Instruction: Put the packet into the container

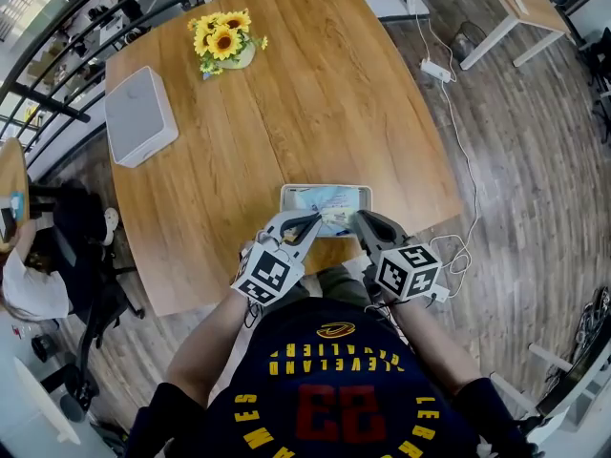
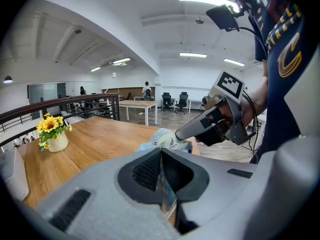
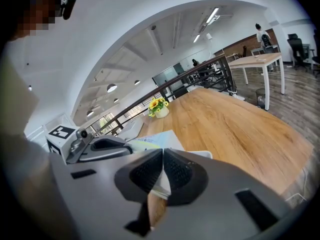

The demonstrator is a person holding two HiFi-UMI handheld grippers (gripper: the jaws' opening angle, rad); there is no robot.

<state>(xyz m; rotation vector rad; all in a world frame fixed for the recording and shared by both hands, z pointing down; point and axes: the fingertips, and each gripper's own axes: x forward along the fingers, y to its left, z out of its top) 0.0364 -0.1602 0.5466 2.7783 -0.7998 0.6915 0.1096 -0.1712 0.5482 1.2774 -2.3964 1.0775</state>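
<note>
Looking down in the head view, the packet [image 1: 329,203] lies over the opening of the white container [image 1: 285,195] at lower centre of the frame, by the near edge of the tabletop [image 1: 315,103]. Whether it has reached the bottom I cannot tell. The left tool [image 1: 313,220] and right tool [image 1: 356,218] pinch its near side. The container stands close to the edge, so a tug toward the person could, I judge, drag it off. A vase of sunflowers [image 1: 224,43] and a white box [image 1: 140,115] stand well apart at upper left, and nothing blocks the way.

In the left gripper view, the jaws are closed on a thin edge of the packet's film at lower centre. So small a bite could slip or tear if the two tools pull apart.

In the right gripper view, the jaws are likewise clamped on the packet's edge, with the container's rim just beyond. An uneven release could leave one end hung on that rim.
</note>
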